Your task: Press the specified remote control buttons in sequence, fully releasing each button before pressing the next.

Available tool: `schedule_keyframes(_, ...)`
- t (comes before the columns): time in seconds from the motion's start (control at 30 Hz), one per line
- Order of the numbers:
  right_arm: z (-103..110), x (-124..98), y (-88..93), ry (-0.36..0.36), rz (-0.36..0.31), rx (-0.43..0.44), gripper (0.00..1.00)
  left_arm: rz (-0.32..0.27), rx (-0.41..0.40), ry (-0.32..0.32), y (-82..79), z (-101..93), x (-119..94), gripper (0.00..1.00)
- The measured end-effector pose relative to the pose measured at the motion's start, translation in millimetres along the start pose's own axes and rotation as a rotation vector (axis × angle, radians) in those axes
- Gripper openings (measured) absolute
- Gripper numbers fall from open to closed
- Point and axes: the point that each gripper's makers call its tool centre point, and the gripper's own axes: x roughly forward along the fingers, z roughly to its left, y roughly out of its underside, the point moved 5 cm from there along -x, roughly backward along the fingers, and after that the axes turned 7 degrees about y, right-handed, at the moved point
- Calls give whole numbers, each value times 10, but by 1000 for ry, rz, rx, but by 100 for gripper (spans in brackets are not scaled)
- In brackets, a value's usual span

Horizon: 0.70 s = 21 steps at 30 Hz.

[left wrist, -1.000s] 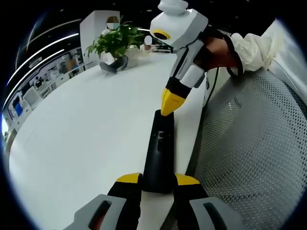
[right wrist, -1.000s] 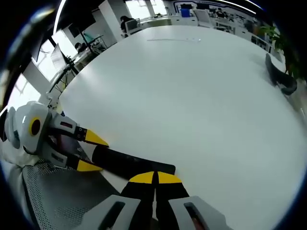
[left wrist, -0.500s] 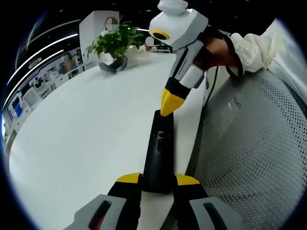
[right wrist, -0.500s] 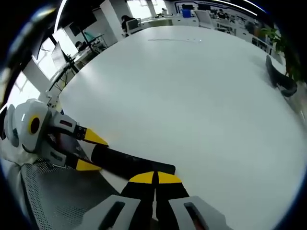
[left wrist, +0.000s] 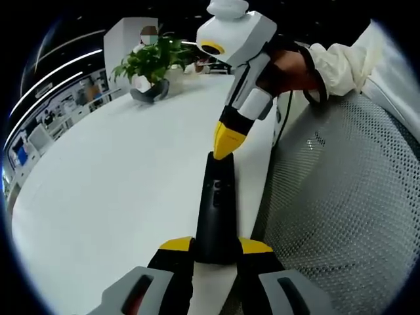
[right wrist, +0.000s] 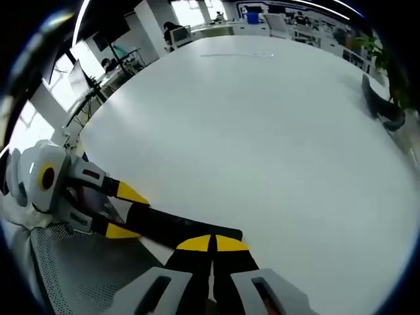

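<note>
Right gripper shifting slightly up remote, jaws pressed together, tip touching remote's far end. Left gripper clamping remote's near end at white table edge.

No writing, brand, number or sign can be read anywhere. The remote control carries small buttons, but any marks on them are too small and blurred to make out. The distant shelves and screens beyond the table show only coloured patches, nothing legible.
</note>
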Motion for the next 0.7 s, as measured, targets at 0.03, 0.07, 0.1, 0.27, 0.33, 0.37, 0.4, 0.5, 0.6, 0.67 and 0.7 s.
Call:
schedule_keyframes(0.03, 0, -2, -5, -3, -4, 3, 0, 0, 0, 0, 0, -1, 0, 24)
schedule_keyframes(0.07, 3, -3, -6, -8, -5, 8, 0, 0, 0, 0, 1, -1, -1, 24)
schedule_keyframes(0.1, 12, -1, 1, -22, 1, 18, 0, 0, 1, 1, 1, -2, -1, 24)
schedule_keyframes(0.27, 40, 17, 29, -40, 26, 27, 0, -1, 13, 12, -5, -20, 7, 24)
schedule_keyframes(0.33, 50, 22, 39, -41, 32, 20, 0, -1, 16, 15, -7, -27, 9, 24)
schedule_keyframes(0.37, 55, 24, 45, -43, 37, 19, 0, -2, 19, 16, -8, -32, 10, 24)
schedule_keyframes(0.4, 53, 20, 43, -39, 34, 15, 0, -1, 18, 16, -9, -31, 10, 24)
schedule_keyframes(0.5, 49, 23, 45, -40, 35, 23, 0, -2, 14, 15, -8, -29, 9, 24)
schedule_keyframes(0.6, 45, 21, 46, -45, 35, 40, 0, -3, 10, 14, -7, -30, 8, 24)
schedule_keyframes(0.67, 42, 25, 46, -46, 36, 47, 0, -5, 10, 13, -4, -30, 8, 24)
schedule_keyframes(0.7, 37, 31, 45, -46, 37, 49, 0, -6, 9, 13, -3, -29, 9, 24)
